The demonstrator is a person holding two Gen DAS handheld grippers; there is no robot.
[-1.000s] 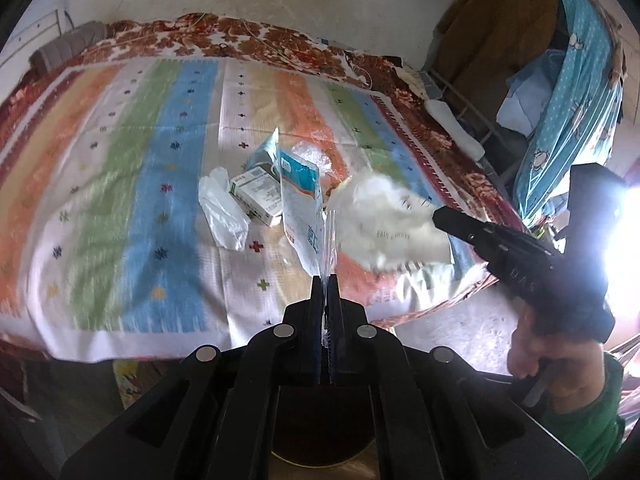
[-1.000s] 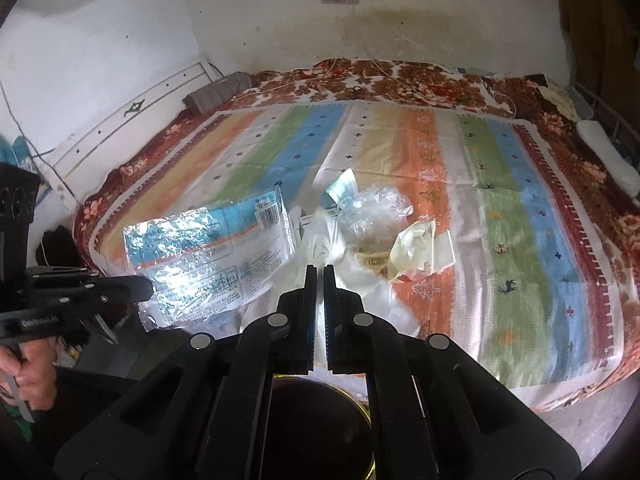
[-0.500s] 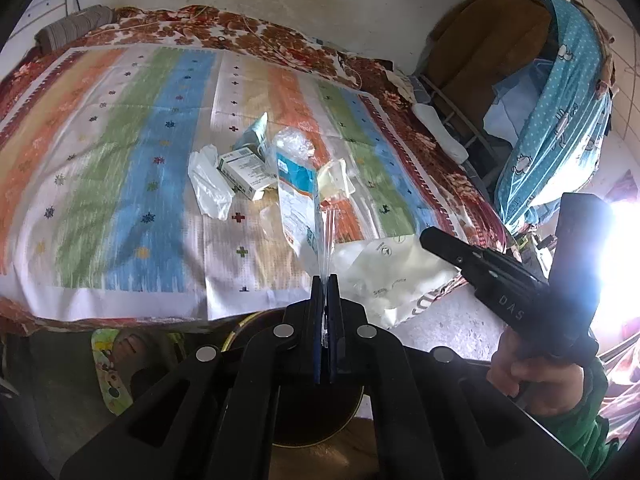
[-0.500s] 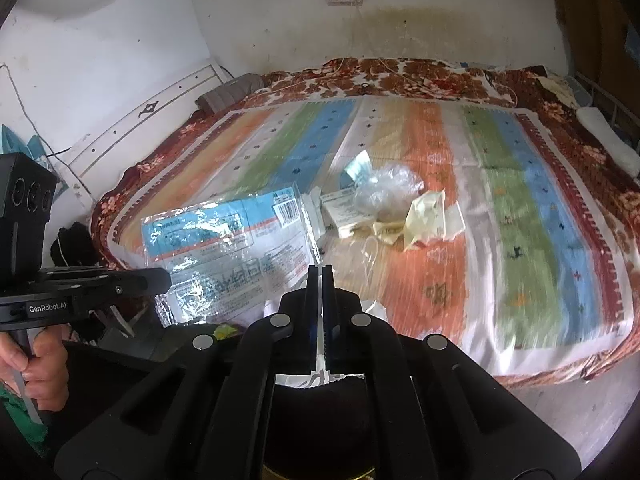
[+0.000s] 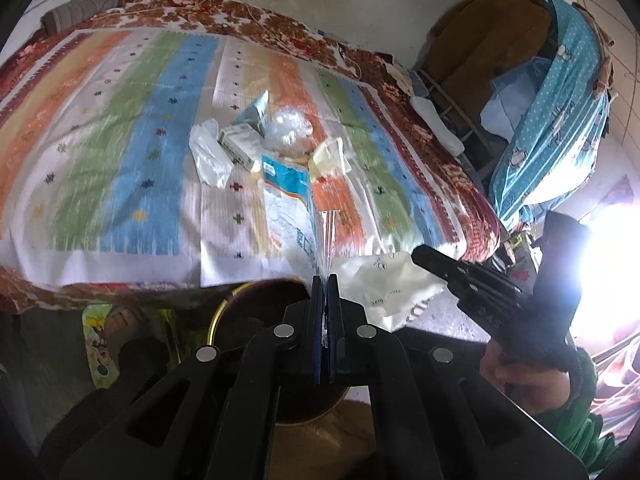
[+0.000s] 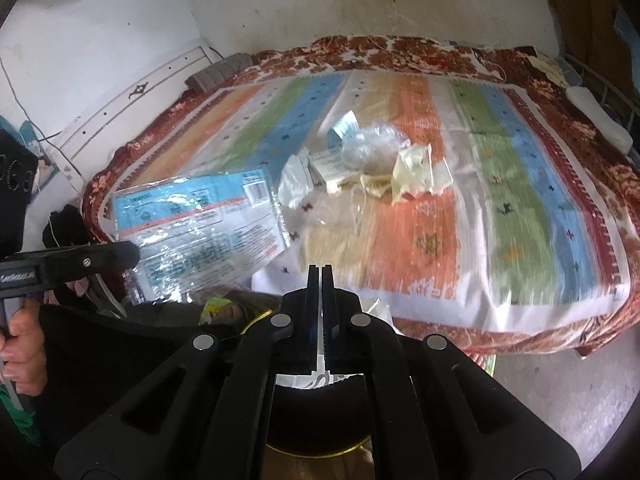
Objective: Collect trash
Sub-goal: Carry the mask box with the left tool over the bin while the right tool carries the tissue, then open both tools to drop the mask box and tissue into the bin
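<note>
Right wrist: crumpled wrappers (image 6: 372, 172) on striped bedspread (image 6: 512, 184), perhaps bin (image 6: 256, 318) below.

Bedspread (image 6: 500, 208): woven striped cloth, matt; wrapper (image 6: 200, 224): thin clear plastic, glossy, crinkled, printed blue; white bag (image 5: 384, 292): soft matt plastic; grippers (image 5: 325, 280) (image 6: 320, 270): black matt plastic with bright metal rivets; bin (image 5: 224, 312): dark, with a shiny brass-coloured rim; wall (image 6: 400, 12): rough, stained plaster.

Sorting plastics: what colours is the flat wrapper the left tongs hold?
Blue and white, orange stripe: wrapper, right wrist view.
</note>
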